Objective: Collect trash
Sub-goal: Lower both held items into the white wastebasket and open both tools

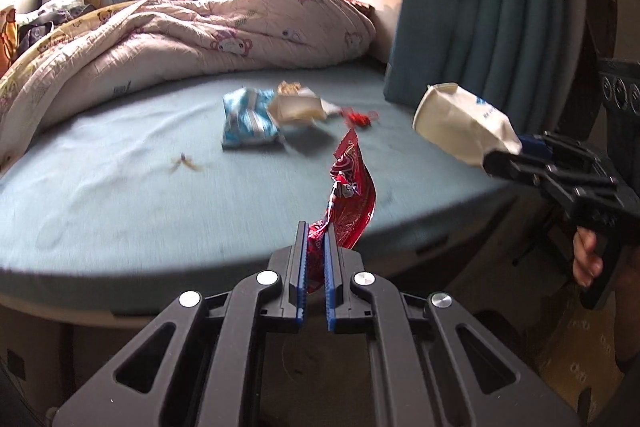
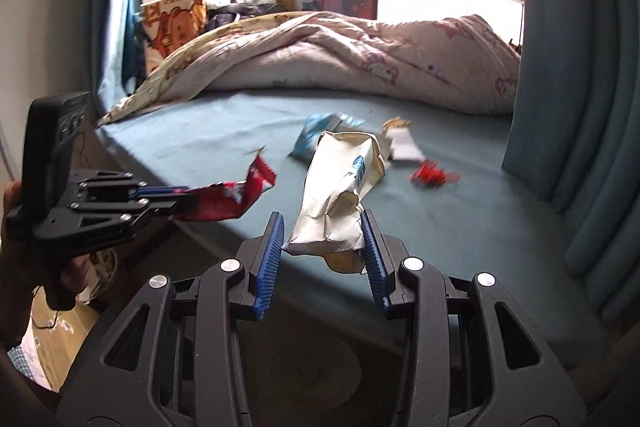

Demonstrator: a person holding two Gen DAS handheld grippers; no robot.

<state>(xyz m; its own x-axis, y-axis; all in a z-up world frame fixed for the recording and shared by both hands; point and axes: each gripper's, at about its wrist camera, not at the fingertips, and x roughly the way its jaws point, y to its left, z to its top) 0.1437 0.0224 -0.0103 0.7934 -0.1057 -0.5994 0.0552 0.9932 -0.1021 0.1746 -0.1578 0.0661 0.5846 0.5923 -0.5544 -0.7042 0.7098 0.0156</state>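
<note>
Right, both hands loaded and clear of the mattress!
Red wrapper (image 1: 352,195): clenched at its bottom edge in the left gripper (image 1: 316,259), standing up toward twelve o'clock from the jaws, off the bed.
Crushed paper cup (image 2: 340,195): squeezed flat between the blue pads of the right gripper (image 2: 322,251), mouth pointing away toward twelve, also lifted.
Why held so: I'd say each is pinched by an edge so it can simply fall once carried over a bin.
Still on the blue sheet (image 1: 120,167): blue-and-white packet (image 1: 248,121), with a pale wrapper (image 1: 298,107) touching it at three o'clock, red scrap (image 1: 358,117) beyond that, small brown bit (image 1: 186,163) near eight.
Containers: no bin or bag in either view; the cup shows nothing inside.
Backdrop: bunched quilt (image 1: 240,27) at twelve, teal curtain (image 1: 492,7) at two.
</note>
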